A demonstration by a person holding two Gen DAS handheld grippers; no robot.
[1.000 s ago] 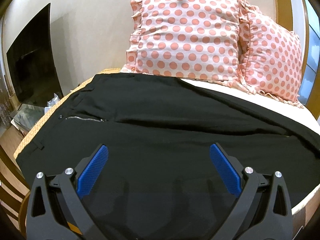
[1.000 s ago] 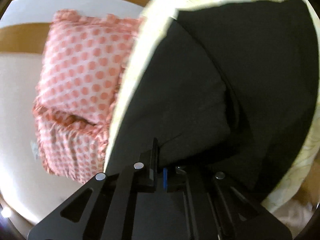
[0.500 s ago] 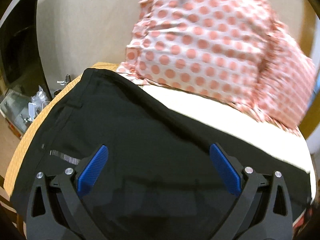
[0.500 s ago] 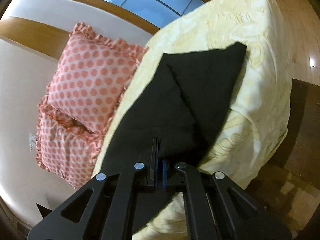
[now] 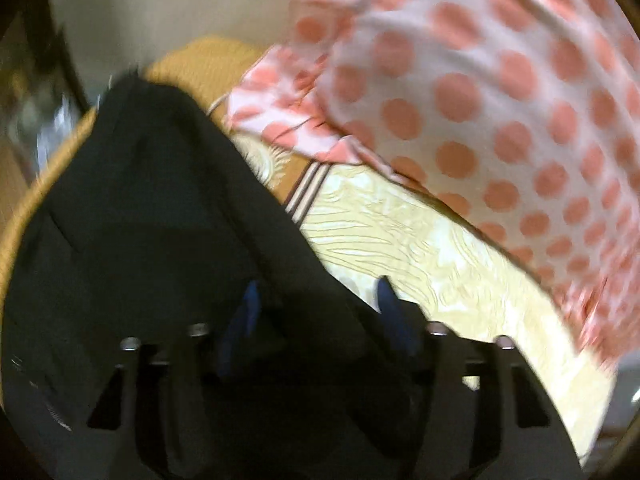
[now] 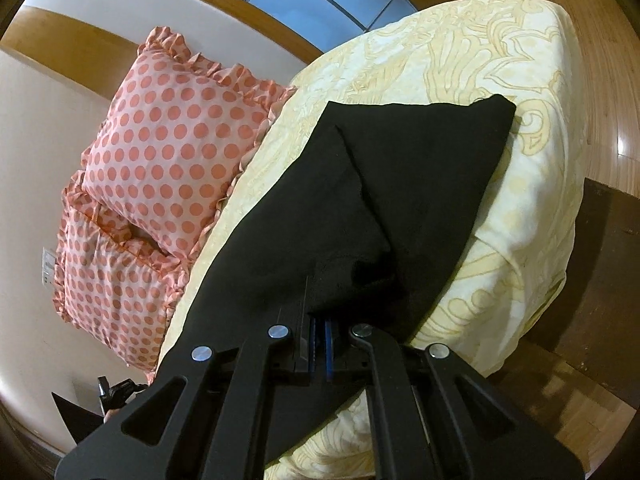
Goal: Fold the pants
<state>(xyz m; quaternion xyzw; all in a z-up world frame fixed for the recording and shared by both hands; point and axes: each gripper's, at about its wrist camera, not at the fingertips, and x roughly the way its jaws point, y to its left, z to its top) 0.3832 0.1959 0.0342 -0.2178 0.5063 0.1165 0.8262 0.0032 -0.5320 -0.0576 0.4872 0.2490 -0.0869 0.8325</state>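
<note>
Black pants (image 5: pixel 152 216) lie on a cream patterned bedspread (image 5: pixel 432 256). In the blurred left wrist view my left gripper (image 5: pixel 316 292) is low over the pants' far edge, its blue-padded fingers partly apart with black cloth between them. In the right wrist view my right gripper (image 6: pixel 318 312) is shut on a fold of the pants (image 6: pixel 400 168), lifting that edge; the pant legs stretch away over the bed (image 6: pixel 532 184) towards its corner.
Two pink polka-dot pillows (image 6: pixel 172 148) lean on the wall at the head of the bed; one pillow (image 5: pixel 500 92) is close to my left gripper. Wooden floor (image 6: pixel 592 400) lies beyond the bed's edge. A dark cabinet stands at the left.
My left gripper has dropped and moved forward to the pants' far edge, its fingers narrowing. My right gripper, still shut on the cloth, has pulled back and up.
</note>
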